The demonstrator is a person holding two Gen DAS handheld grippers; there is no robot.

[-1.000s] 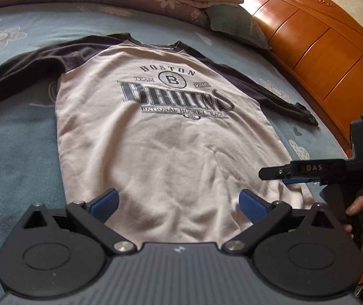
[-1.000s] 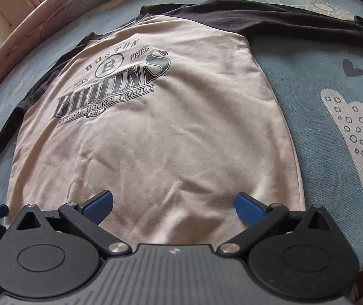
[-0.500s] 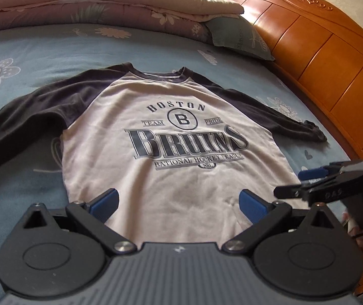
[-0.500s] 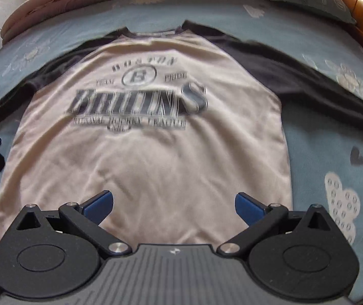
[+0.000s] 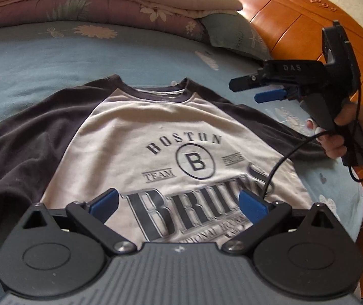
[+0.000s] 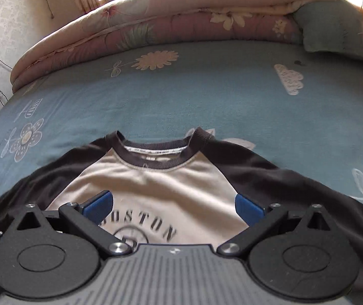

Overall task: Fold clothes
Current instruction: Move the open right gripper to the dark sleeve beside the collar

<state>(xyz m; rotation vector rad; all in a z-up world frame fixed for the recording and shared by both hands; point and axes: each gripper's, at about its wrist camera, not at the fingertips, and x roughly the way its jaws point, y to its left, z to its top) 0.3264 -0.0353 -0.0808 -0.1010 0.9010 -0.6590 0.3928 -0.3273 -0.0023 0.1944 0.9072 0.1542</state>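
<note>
I see the shirt (image 5: 161, 137) lying flat, print up, on the bed (image 6: 206, 96), collar (image 6: 156, 156) farthest from me, both sleeves spread sideways; my left gripper (image 5: 178, 204) and right gripper (image 6: 172, 206) hover spread and empty, the right nearer the collar.

The left tool (image 5: 178, 204) has its two blue-padded fingers (image 5: 105, 201) spread wide apart, with nothing between them. The right tool (image 6: 173, 207) has its fingers (image 6: 248, 208) spread just as wide, and nothing is gripped there either. In the left wrist view the right tool (image 5: 255, 89) appears from the side, raised at the upper right and pointing leftward, roughly level. The person's right hand (image 5: 338, 127) wraps around its handle from below, with a black cable hanging down beside the hand.
</note>
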